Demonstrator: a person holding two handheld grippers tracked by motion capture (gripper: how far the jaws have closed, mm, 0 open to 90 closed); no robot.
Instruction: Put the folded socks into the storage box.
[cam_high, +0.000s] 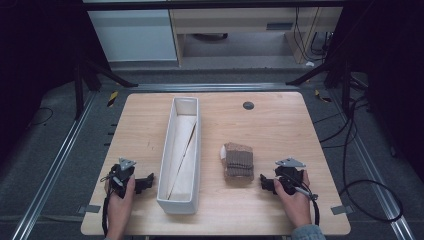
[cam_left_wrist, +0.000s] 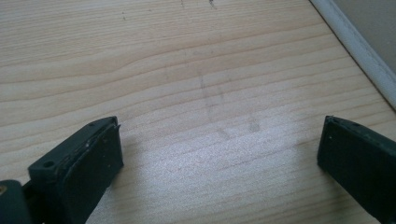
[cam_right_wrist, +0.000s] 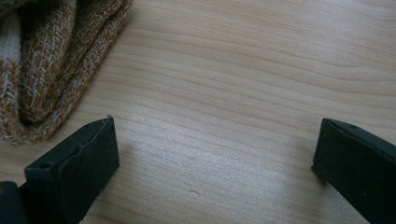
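Observation:
A folded brown and cream knitted cloth (cam_high: 238, 161) lies on the wooden table right of centre. My right gripper (cam_high: 265, 183) rests on the table just right of the cloth, held in a hand, jaws wide open over bare wood. In the right gripper view (cam_right_wrist: 215, 140) the cloth (cam_right_wrist: 51, 60) lies at the upper left, clear of the jaws. A long white box (cam_high: 177, 204) stands lengthwise left of centre with pale sheets inside. My left gripper (cam_high: 145, 183) rests left of the box, open, with bare wood between its jaws (cam_left_wrist: 219, 140); the box's rim (cam_left_wrist: 359, 46) crosses the top right corner.
A small grey round cap (cam_high: 248, 105) is set in the table at the back. Black frame legs (cam_high: 80, 85) stand beyond the far corners. Cables (cam_high: 370, 190) loop on the floor to the right. Bare wood (cam_high: 280, 130) stretches behind the cloth.

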